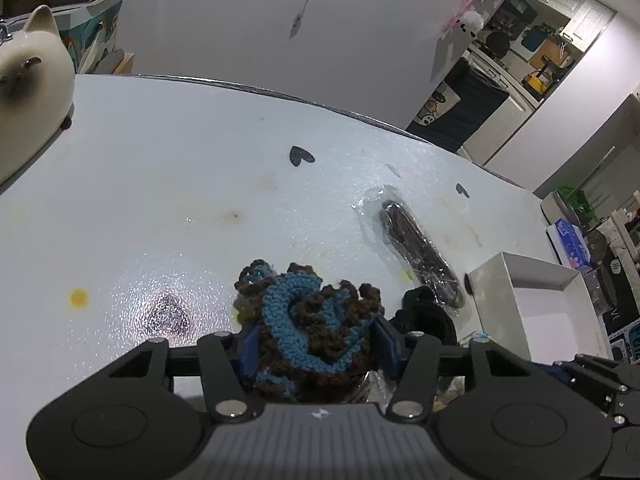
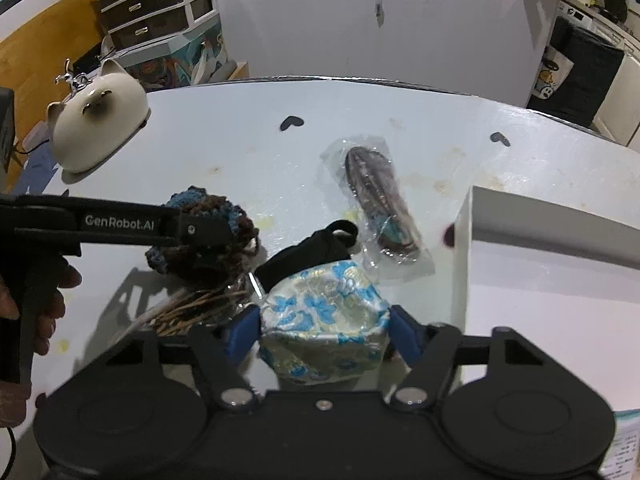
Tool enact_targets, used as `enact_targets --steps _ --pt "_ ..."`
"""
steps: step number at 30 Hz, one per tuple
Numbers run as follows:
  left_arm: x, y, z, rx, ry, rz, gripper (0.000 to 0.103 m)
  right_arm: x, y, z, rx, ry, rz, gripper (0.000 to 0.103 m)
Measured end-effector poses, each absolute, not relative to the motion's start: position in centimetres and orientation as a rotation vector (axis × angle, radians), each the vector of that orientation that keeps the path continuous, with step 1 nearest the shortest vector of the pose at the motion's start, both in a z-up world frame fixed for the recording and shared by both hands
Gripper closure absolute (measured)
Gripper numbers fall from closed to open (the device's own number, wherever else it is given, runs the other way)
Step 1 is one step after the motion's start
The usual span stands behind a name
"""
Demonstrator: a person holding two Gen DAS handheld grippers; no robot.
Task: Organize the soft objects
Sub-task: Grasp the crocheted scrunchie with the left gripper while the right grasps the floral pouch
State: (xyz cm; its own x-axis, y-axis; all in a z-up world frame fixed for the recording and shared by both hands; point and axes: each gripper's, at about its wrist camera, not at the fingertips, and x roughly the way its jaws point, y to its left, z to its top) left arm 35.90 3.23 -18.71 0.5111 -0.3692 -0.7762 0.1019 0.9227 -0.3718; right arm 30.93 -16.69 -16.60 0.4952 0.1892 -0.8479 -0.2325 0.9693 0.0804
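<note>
My left gripper point(image 1: 312, 340) is shut on a blue and brown crocheted piece point(image 1: 308, 320), held just above the white table point(image 1: 160, 184); it also shows in the right wrist view point(image 2: 208, 228), gripped by the left gripper's black fingers point(image 2: 200, 232). My right gripper point(image 2: 324, 332) is shut on a white pouch with a blue flower print point(image 2: 324, 320). A black fabric item point(image 2: 308, 252) lies behind the pouch. A dark item in clear plastic wrap point(image 2: 376, 204) lies on the table; it also shows in the left wrist view point(image 1: 420, 252).
An open white box point(image 2: 520, 280) stands at the right, also in the left wrist view point(image 1: 528, 300). A cream cat figure point(image 2: 100, 124) sits at the back left. Brown strands in clear wrap point(image 2: 192, 308) lie under the crocheted piece. Black heart stickers point(image 1: 301, 156) mark the table.
</note>
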Motion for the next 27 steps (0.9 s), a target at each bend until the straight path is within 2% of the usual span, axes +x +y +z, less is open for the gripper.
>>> enact_targets --steps 1,3,5,8,27 --pt "35.8 3.2 -18.6 -0.294 0.997 -0.290 0.051 30.9 -16.6 -16.6 -0.047 1.023 0.263 0.041" --pt "35.6 3.4 -18.4 -0.288 0.994 -0.291 0.054 30.6 -16.5 -16.5 -0.037 1.023 0.276 0.058" --pt "35.4 3.4 -18.2 -0.283 0.991 -0.290 0.055 30.4 -16.4 -16.4 -0.028 1.026 0.289 0.068" --pt "34.7 3.6 -17.7 -0.285 0.982 -0.286 0.057 29.8 -16.3 -16.1 -0.024 1.031 0.296 0.076" --pt "27.1 4.4 -13.0 -0.266 0.900 -0.261 0.058 24.2 -16.3 -12.9 0.016 0.964 0.347 0.079"
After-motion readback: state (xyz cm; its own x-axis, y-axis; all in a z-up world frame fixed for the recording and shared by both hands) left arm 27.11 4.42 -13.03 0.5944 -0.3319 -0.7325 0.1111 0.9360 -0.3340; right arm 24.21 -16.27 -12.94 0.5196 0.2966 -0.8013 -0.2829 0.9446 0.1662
